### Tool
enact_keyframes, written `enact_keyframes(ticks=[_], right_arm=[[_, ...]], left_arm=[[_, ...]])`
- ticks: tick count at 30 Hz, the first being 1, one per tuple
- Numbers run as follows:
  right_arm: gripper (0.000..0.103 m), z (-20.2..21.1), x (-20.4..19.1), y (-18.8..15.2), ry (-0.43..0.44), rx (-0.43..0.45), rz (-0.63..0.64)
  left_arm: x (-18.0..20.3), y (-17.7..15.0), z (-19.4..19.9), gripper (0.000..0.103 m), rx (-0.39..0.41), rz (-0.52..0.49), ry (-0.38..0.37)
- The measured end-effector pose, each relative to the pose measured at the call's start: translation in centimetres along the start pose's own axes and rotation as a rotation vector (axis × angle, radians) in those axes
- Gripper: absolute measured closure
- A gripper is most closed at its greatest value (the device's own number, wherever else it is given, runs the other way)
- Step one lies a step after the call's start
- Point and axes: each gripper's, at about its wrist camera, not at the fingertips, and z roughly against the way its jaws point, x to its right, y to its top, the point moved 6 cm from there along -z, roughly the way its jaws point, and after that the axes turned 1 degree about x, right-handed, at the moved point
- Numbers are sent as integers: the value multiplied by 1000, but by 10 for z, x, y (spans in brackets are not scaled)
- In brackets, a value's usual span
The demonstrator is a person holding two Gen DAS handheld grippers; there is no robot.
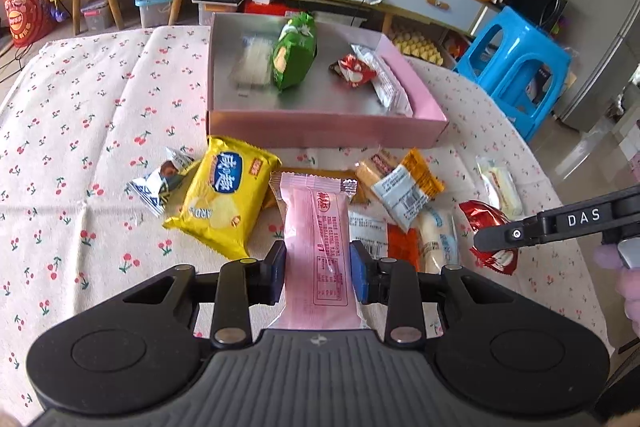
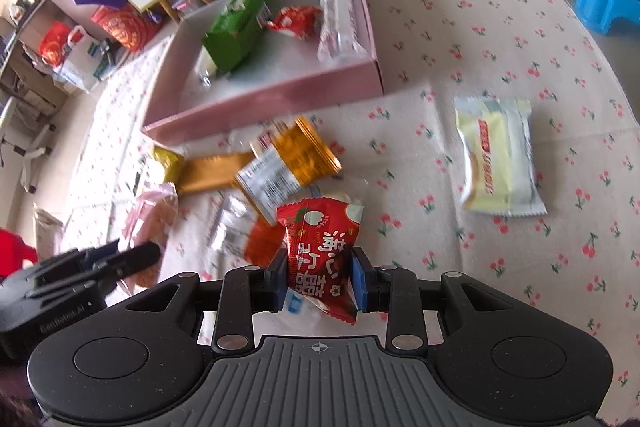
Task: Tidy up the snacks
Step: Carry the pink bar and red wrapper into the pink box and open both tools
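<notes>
Pink wrapper snack [image 1: 320, 247] is clamped between the left gripper [image 1: 319, 277] pads, near side of the pink box [image 1: 320, 129]. Right gripper [image 2: 319, 277] is pinching a red snack packet [image 2: 320, 251]. Loose snacks cover the cherry-print tablecloth [image 1: 100, 107] in front of the box.

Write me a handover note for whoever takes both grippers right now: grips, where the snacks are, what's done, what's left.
Left gripper: shut on the pink wrapped snack.
Right gripper: shut on the red snack packet.
Done: the pink box holds a green packet, a red-and-white candy and two clear-wrapped bars.
Left: drop both held snacks in the box, then clear the tablecloth: yellow chip bag, orange packet, pale yellow cake packet, and others.
</notes>
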Motion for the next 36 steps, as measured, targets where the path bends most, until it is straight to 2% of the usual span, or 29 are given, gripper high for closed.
enact_keyframes(ticks=[11,19,22,28,32,36], right_arm=[[73,-3,-18,39,67,60,-63],[73,-12,-28,76,160,163,-128],[73,-23,-24,91,190,163,-170],[73,-41,-12,121,208,193,-205],[73,-54,-9,133,248,199,-222],[73,-65,-9,136,244,184,-195]], left_arm=[[-15,35,-1,73,80,82,4],[-19,71,-12,73,138,188,-11],[-23,85,-23,73,111,199,3],[-30,113,-60,73,2,184,10],[-32,112,-87,73,-80,178,30],[-35,114,-102,73,-105,182,63]])
